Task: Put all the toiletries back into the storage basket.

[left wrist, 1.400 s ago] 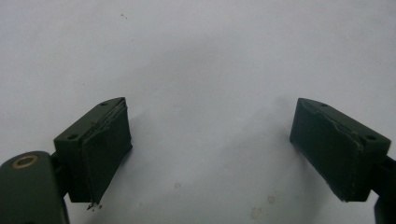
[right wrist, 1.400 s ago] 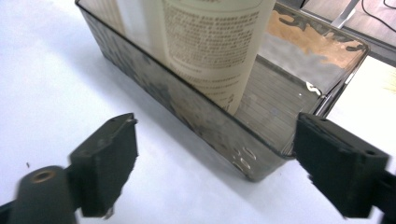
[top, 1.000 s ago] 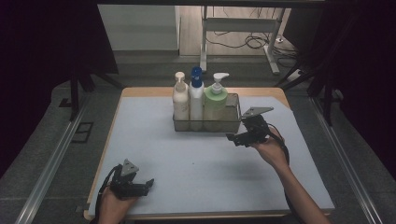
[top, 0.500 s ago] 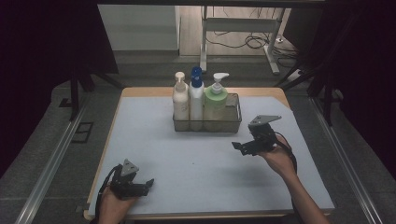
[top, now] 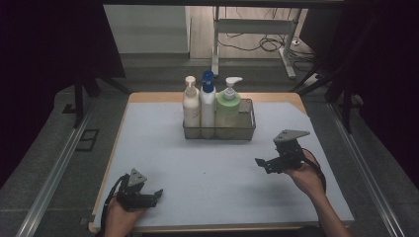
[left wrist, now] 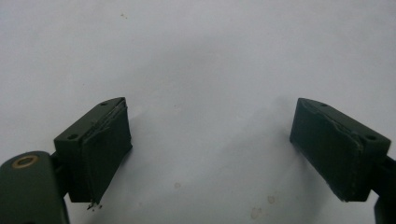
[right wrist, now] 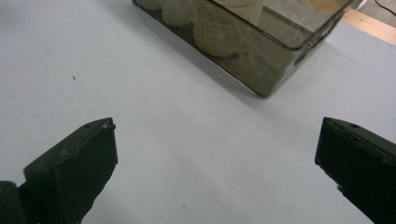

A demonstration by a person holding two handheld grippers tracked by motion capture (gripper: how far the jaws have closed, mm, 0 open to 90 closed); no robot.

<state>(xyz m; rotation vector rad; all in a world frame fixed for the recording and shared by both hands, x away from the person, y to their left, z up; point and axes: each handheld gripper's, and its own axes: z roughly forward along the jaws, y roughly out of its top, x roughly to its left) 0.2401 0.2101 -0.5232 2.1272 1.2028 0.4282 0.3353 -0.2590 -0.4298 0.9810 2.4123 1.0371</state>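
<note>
Right gripper pulls back from basket

Right gripper (top: 263,165) now sits well apart from the mesh basket (top: 245,129), nearer the person; its jaws have just been opening, nothing between them.

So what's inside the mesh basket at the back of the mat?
Three pump bottles stand side by side in the basket: a cream bottle, a blue-capped white bottle and a green bottle. The mesh wall veils their bases and the basket floor.

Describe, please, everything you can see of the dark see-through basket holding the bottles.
The dark, see-through rectangular basket stands upright at the far middle of the pale blue mat. Its walls look like tinted plastic or fine mesh under a thin rim, with a handle slot in the right end. Three pump bottles stand side by side inside, leaving its right part free. Nothing else touches it.
</note>
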